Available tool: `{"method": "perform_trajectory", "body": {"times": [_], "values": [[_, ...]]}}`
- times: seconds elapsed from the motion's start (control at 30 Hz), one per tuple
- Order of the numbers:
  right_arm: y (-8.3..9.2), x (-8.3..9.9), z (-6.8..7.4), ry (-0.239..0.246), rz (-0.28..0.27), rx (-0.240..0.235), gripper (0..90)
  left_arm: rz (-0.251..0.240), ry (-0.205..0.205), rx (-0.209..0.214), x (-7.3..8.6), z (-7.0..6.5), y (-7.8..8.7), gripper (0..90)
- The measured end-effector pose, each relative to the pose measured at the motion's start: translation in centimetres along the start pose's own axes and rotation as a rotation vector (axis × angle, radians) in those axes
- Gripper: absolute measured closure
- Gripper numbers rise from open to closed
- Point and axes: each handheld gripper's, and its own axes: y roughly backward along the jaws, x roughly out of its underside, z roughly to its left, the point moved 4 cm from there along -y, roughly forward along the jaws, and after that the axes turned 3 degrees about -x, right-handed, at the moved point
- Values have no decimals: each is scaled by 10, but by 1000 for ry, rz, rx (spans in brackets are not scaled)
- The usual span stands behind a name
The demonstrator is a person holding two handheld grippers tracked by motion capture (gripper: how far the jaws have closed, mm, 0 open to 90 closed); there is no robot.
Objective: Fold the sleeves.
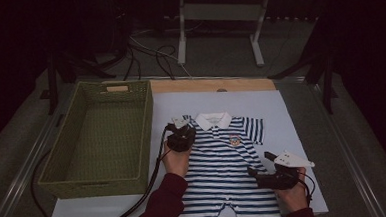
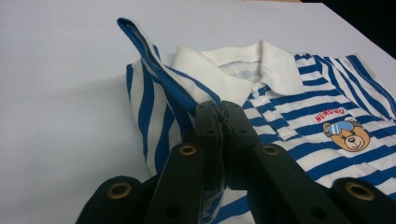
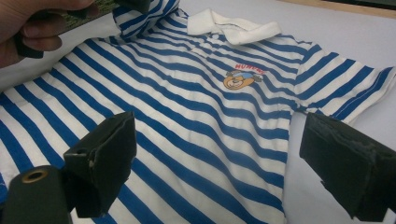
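**Left sleeve pinched, garment's length running toward the person**

Nearest the person, the right tool (image 1: pixel 258 173) is held low over the lower right side of the striped baby romper (image 1: pixel 224 172), its jaws spread wide with nothing between them; in the right gripper view the striped cloth lies flat just beyond and between the two pads. The romper is spread face up on the white sheet (image 1: pixel 286 108) covering the counter, its long axis running from the legs at the near edge to the white collar (image 1: pixel 213 120) at the far end. Farther along, the left tool (image 1: pixel 181 126) is closed tight on the romper's left sleeve (image 2: pixel 154 60), which is seen lifted and standing up from the sheet beside the collar. The sleeve therefore lies directly at the left tool, while the body of the garment stretches rightward from it. A fold of that sleeve inward, toward the bear badge (image 2: pixel 348 133), is judged the likely move. The green woven basket (image 1: pixel 100 138) stands just left of the sheet, apart from the romper.
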Motion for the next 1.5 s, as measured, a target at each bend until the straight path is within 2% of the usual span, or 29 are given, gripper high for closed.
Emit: {"method": "perform_trajectory", "body": {"times": [0.83,1.17,1.5], "values": [[0,0,0,1,2,-2,107,38,2,19,9,-4,-13,846],[0,0,0,1,1,-1,107,53,-3,32,12,-6,-17,784],[0,0,0,1,0,-1,107,60,-12,76,14,-8,-19,699]]}}
